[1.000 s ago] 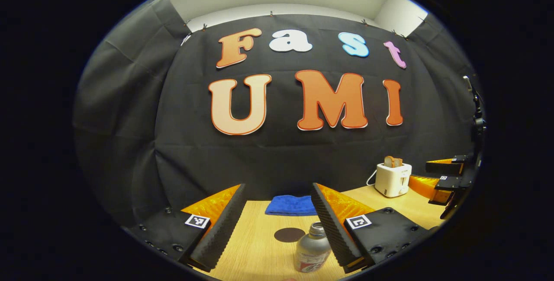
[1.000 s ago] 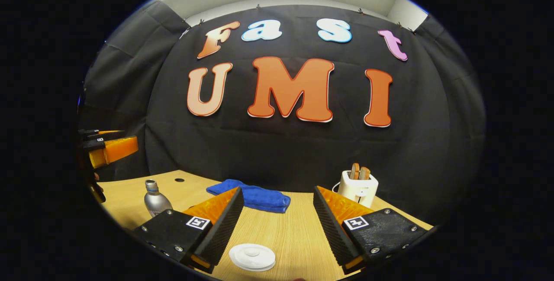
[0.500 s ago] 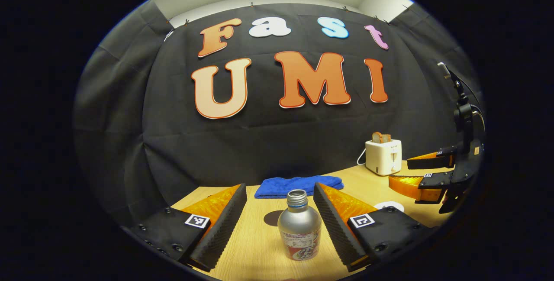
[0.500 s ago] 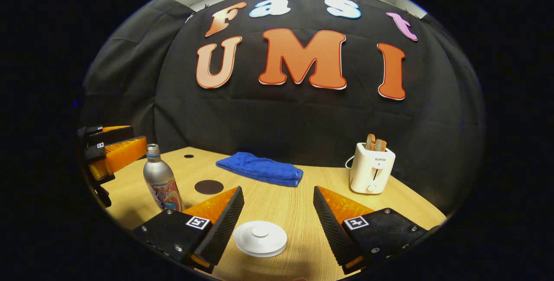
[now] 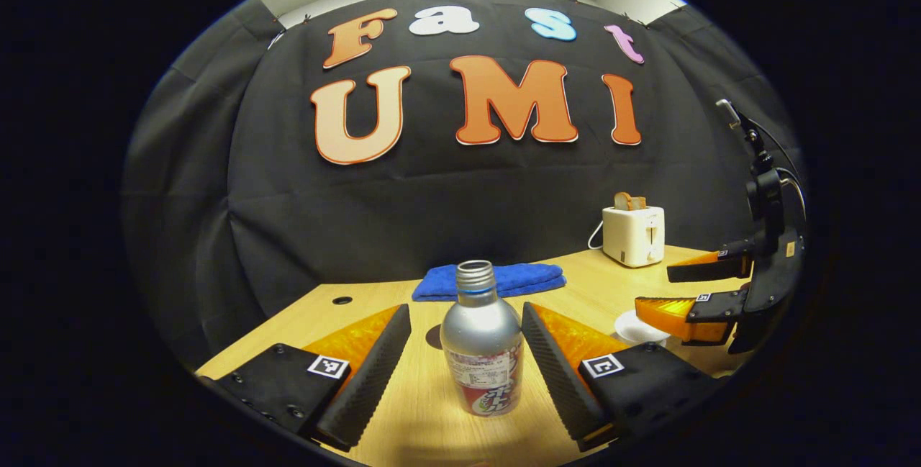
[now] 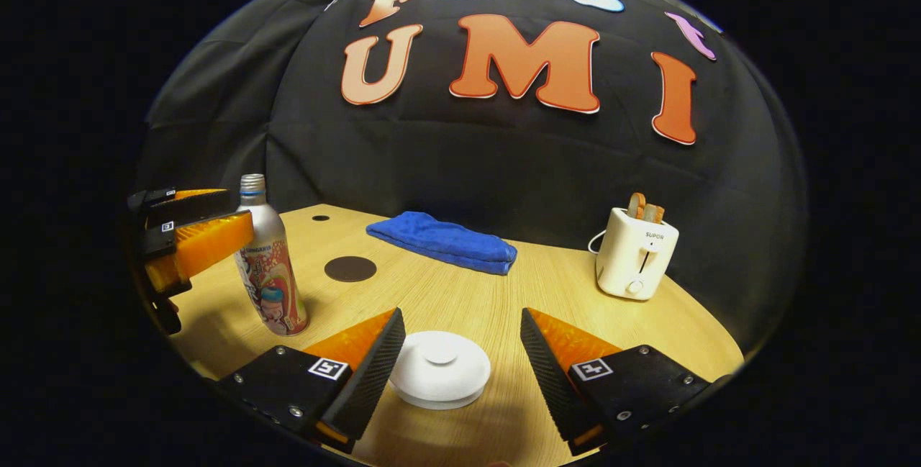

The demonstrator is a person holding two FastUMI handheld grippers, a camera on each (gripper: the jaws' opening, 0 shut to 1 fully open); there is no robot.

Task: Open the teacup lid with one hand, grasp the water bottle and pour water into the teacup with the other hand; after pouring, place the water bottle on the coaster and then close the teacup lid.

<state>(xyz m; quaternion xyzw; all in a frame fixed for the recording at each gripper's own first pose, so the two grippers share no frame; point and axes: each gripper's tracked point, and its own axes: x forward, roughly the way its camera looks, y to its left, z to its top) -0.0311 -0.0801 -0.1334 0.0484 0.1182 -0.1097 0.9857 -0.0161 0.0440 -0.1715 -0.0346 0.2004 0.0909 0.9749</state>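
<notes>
Bottle (image 5: 481, 348) is framed upright between the wide-spread left gripper (image 5: 466, 323) jaws, untouched. Lid (image 6: 439, 368) is flanked by the right gripper (image 6: 460, 330), jaws wide.

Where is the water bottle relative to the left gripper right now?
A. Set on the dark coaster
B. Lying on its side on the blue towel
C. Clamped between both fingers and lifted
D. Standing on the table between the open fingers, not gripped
D: in the left gripper view the water bottle stands upright on the table between the left gripper's spread fingers, with gaps on both sides.

Brushed-metal bottle (image 5: 481, 341), glossy white plastic lid (image 6: 439, 368), wood-grain table (image 6: 561, 287), soft blue cloth (image 6: 444, 240).
</notes>
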